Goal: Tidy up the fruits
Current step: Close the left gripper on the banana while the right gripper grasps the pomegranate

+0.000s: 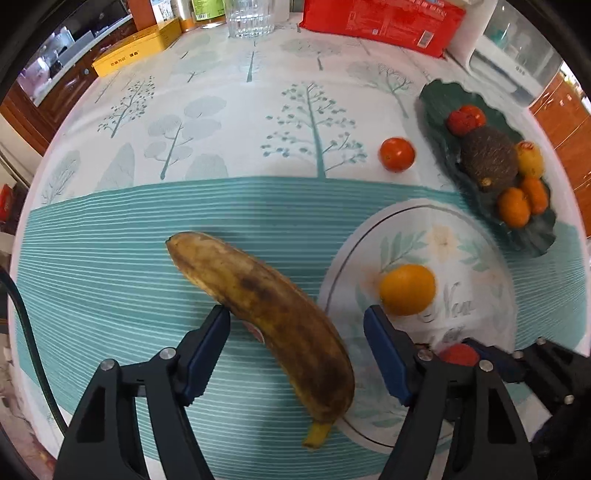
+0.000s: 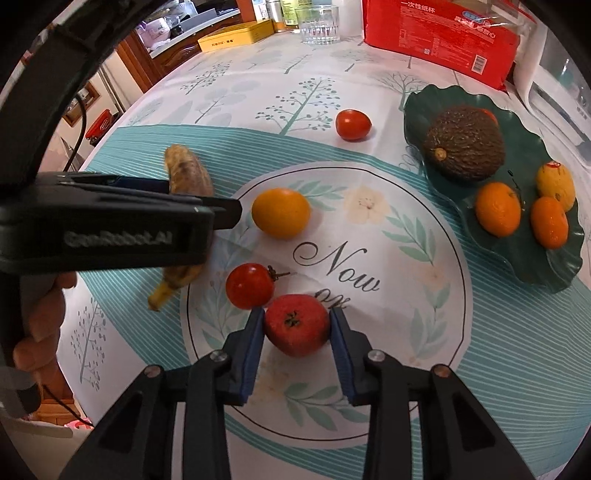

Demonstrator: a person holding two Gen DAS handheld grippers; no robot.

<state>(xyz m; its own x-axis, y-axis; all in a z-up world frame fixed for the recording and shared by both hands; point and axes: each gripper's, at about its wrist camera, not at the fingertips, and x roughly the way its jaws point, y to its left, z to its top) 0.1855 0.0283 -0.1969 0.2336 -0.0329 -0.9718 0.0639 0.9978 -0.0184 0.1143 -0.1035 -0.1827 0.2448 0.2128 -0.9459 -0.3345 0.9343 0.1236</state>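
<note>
Left gripper (image 1: 295,325) jaws spread astride a curved, brown-mottled banana (image 1: 266,299) on the striped tablecloth (image 1: 110,266), one pad touching its side, right gripper (image 2: 297,325) clenched on a matte red round fruit (image 2: 297,325), glossy tomato (image 2: 249,285) just beside, scalloped green plate (image 2: 554,269) near the far right edge.

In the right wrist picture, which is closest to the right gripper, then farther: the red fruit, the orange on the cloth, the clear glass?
From the right hand-held gripper:
1. Red round fruit, between its fingers.
2. Round orange, farther up, left.
3. Clear ribbed glass, at the far edge.
</note>
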